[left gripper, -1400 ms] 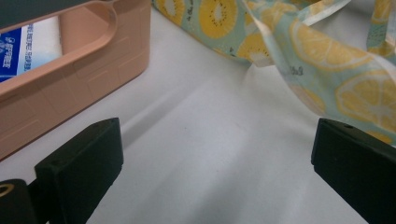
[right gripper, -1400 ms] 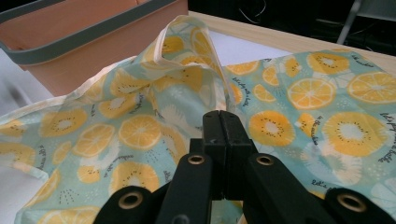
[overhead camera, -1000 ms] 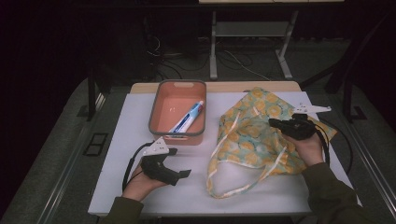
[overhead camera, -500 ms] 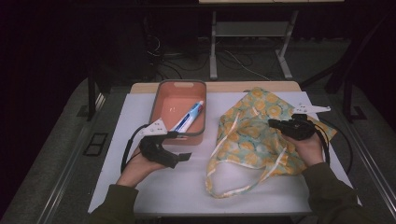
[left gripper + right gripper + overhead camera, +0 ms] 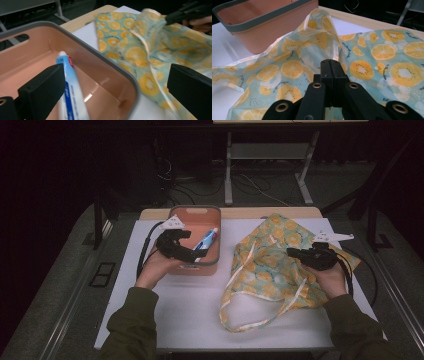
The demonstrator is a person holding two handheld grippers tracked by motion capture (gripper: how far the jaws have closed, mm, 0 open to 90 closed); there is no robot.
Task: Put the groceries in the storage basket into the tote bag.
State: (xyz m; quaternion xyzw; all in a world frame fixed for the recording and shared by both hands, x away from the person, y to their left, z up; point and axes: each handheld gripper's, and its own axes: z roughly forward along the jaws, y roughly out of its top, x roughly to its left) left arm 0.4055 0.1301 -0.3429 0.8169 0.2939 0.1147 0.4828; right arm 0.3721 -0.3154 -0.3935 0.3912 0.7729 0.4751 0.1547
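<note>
A pink bin with a grey rim (image 5: 195, 209) stands at the table's back left, and a blue-and-white toothpaste tube (image 5: 207, 240) lies inside it. My left gripper (image 5: 197, 254) hovers over the bin's near edge. In the left gripper view its jaws (image 5: 115, 87) stand wide open, with the tube (image 5: 71, 92) beside the left jaw and nothing gripped. A cloth bag printed with orange slices (image 5: 270, 265) lies to the right. My right gripper (image 5: 292, 252) is shut on a raised fold of the bag (image 5: 324, 32), and its jaws (image 5: 331, 62) are pressed together.
White paper covers the table (image 5: 190, 320). The bag's cream handles (image 5: 235, 320) loop toward the front edge. Cables trail from both grippers. A metal stand (image 5: 270, 160) and dark floor lie beyond the far edge.
My left gripper has risen from the front left of the table and moved forward to the bin. The right gripper and the bag have not moved.
</note>
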